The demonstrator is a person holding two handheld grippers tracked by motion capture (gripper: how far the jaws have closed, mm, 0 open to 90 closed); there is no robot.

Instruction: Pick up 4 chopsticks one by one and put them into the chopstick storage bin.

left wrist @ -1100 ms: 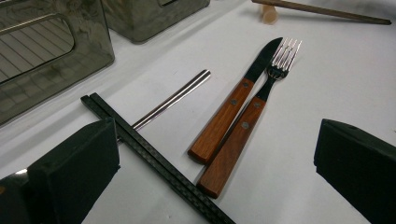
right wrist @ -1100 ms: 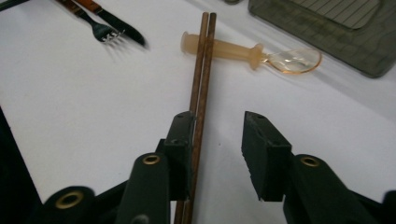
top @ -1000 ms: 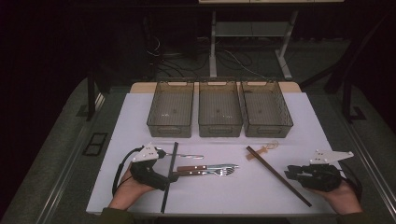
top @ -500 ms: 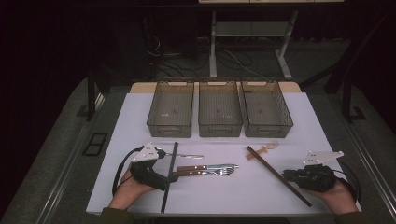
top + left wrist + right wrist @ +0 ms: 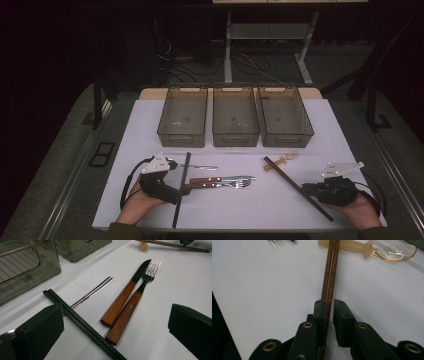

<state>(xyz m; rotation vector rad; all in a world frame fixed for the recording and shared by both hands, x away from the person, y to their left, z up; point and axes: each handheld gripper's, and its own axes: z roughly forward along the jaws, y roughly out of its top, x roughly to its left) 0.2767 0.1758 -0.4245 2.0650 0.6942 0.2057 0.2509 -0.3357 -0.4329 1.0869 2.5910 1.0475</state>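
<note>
Below you lies a white table (image 5: 350, 140), lit against a dark room, with grey floor on both sides and a desk frame (image 5: 270, 45) with loose cables behind it. Three smoky plastic bins (image 5: 235, 122) stand side by side along the far half of the table, touching or nearly so. Your right gripper (image 5: 306, 189) rests low at the near right edge, and its jaws have just been closing around the brown chopsticks (image 5: 329, 277), a pair lying flat and slanting from the table's middle toward your right hand; in the right gripper view the sticks run up between the narrowed pads, one pad against them and a thin gap showing at the other, so you cannot tell whether the grip is firm. At the sticks' far end a clear amber spoon (image 5: 387, 251) lies across, touching them. Your left gripper (image 5: 186, 189) sits at the near left with its jaws wide apart and nothing between the pads. Just ahead of it the black chopsticks (image 5: 82, 325) lie flat across its path, with a steel utensil (image 5: 92, 292) beyond them. A wooden-handled knife (image 5: 125, 297) and fork (image 5: 135, 305) lie side by side between your two hands, handles toward the left gripper.
</note>
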